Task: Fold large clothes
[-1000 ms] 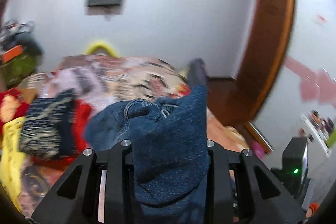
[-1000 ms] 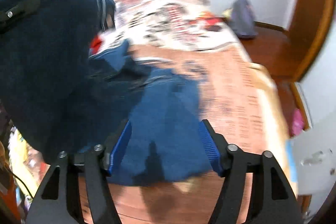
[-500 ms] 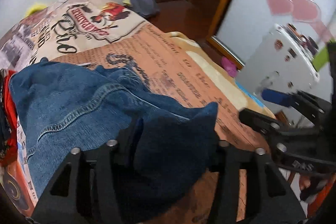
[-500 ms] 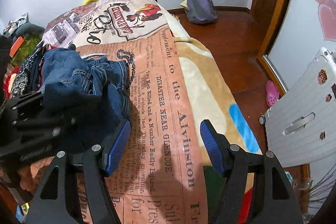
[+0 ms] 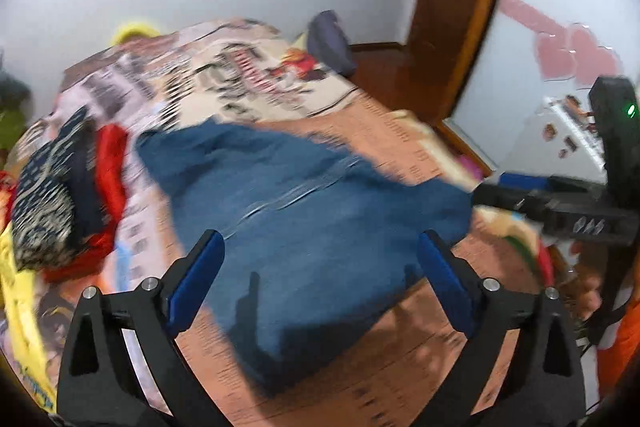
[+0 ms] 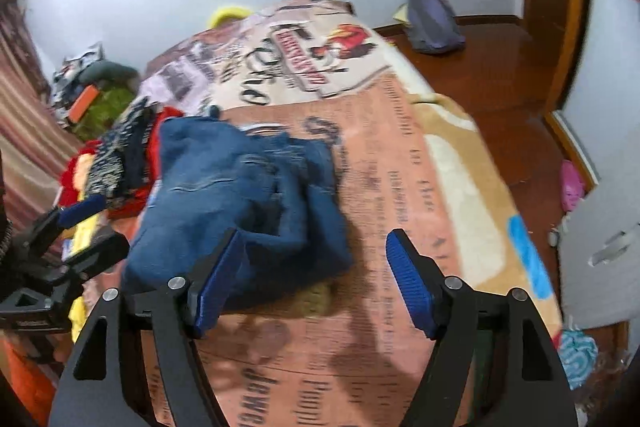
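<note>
Blue denim jeans (image 5: 304,211) lie folded in a thick bundle on the newspaper-print blanket (image 5: 400,143) of the bed. My left gripper (image 5: 320,267) hangs over the near end of the jeans, its jaws opening wide, blue pads clear of the cloth. In the right wrist view the jeans (image 6: 240,187) sit left of centre. My right gripper (image 6: 316,279) is open and opening further, its left pad beside the bundle's near right corner, nothing pressed between the pads. The left gripper (image 6: 84,227) shows at that view's left edge; the right gripper (image 5: 516,189) shows at the left view's right edge.
A pile of red, yellow and patterned dark clothes (image 5: 60,195) lies left of the jeans. A grey backpack (image 6: 432,19) rests on the wooden floor by the far wall. A white cabinet (image 6: 600,239) and a pink item (image 6: 572,183) stand right of the bed.
The left gripper carried the denim down onto the bed, let it go and opened wide. The jeans now lie as a folded bundle. The right gripper shifted slightly and opened a little.
</note>
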